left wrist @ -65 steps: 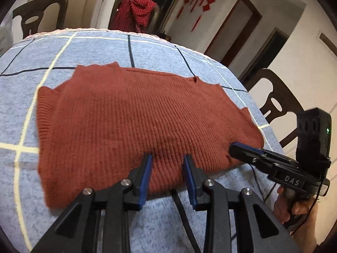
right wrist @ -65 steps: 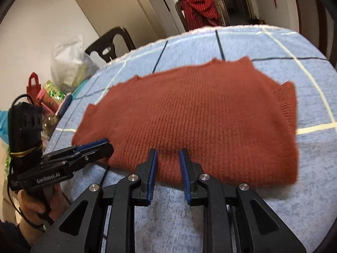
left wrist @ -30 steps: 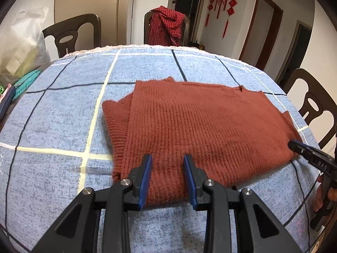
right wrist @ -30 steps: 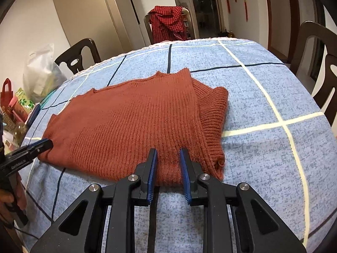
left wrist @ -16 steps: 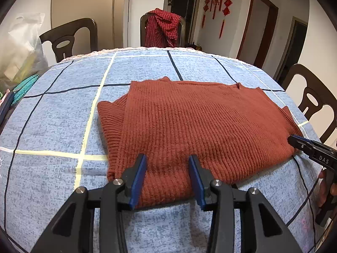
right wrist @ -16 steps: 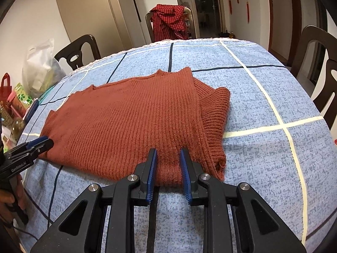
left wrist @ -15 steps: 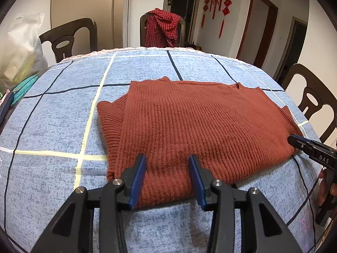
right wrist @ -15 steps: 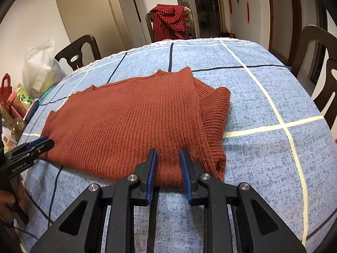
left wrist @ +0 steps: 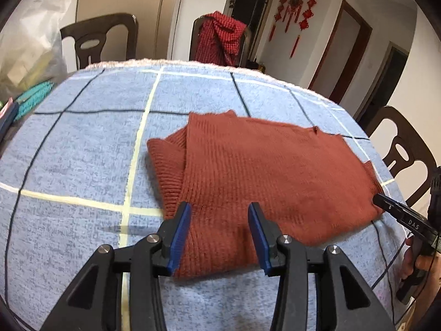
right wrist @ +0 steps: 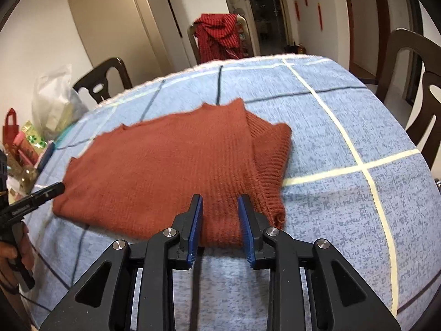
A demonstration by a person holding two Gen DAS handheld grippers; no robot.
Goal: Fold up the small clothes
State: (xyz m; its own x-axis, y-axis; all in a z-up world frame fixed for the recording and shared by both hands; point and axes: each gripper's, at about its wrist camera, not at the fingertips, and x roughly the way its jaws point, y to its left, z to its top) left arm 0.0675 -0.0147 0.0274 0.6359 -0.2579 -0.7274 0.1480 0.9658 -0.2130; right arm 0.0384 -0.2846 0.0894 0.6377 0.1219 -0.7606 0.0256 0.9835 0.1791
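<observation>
Sweater [left wrist: 264, 171]: rust knit, folded flat on blue checked tablecloth [left wrist: 82, 149], frame centre; one doubled edge at left in left wrist view.
Left gripper [left wrist: 219, 216]: lower centre, jaws apart after just opening, near hem between pads, unpinched.
Right gripper [right wrist: 220, 209]: lower centre, narrow gap, just widening, hem between pads, unclamped.

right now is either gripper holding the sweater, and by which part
Neither holds it. The left gripper and right gripper have just been opening; both sets of jaws stand apart over the near edge of the sweater, which lies on the tablecloth.
</observation>
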